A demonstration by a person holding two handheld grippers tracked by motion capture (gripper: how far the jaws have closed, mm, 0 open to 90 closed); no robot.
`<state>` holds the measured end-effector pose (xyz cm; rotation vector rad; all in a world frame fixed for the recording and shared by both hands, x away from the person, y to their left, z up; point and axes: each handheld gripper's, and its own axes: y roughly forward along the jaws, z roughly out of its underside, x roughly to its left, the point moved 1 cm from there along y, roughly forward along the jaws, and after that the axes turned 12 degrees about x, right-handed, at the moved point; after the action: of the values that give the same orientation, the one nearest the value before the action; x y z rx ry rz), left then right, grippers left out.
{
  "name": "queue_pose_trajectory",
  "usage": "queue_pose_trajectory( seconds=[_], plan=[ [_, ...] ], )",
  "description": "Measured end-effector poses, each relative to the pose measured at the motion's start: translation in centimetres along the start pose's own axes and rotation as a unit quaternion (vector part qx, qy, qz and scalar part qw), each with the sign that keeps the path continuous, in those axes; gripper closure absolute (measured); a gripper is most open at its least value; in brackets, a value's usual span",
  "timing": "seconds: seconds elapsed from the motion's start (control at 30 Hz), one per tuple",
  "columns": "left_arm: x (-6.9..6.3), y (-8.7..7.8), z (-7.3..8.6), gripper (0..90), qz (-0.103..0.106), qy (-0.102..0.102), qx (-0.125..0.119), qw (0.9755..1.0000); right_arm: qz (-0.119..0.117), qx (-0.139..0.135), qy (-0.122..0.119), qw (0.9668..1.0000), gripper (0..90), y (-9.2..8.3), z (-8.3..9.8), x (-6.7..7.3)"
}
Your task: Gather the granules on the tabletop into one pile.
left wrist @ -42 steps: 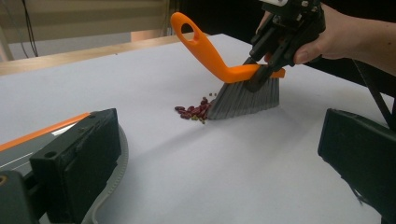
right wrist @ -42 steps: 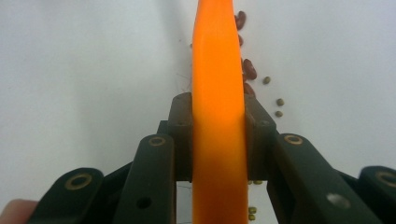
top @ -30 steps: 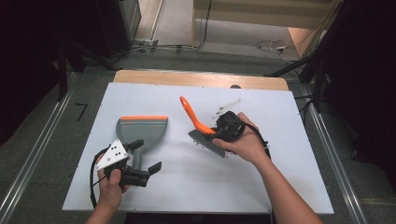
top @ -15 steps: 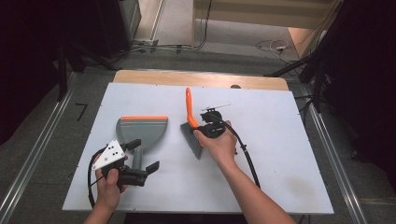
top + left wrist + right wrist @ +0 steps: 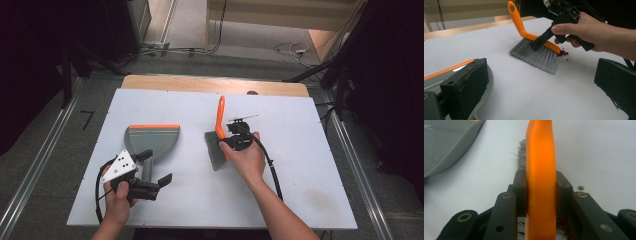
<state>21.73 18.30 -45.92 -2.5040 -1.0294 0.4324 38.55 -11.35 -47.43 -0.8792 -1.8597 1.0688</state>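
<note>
High view: my right tongs [image 5: 231, 141] pinch the brush [image 5: 218, 141] at center, handle toward 12 o'clock, bristles on the surface [image 5: 300, 150]. Dustpan [image 5: 151, 139] lies at 9 o'clock of it, mouth toward 12; my left tongs [image 5: 155, 181] rest spread by its handle, forearm low.

Left view: brush tilted, bristles down beside small dark crumbs [image 5: 564, 53], likely for sweeping.

Right view: jaws clamp the orange handle, wrist angled down.
</note>
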Motion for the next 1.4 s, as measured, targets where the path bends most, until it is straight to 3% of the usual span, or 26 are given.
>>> queue_pose_trajectory(
  seconds=[0.4,1.4],
  plan=[
    [0.0,0.0,0.0,0.0,0.0,-0.001,-0.001,1.0,0.006,-0.001,0.022,0.9997,67.3,-1.4,1.4,-2.6],
    [0.0,0.1,0.0,0.0,0.001,-0.002,-0.002,1.0,0.018,-0.003,0.042,0.9989,67.2,-3.5,3.3,-6.1]
  ],
)
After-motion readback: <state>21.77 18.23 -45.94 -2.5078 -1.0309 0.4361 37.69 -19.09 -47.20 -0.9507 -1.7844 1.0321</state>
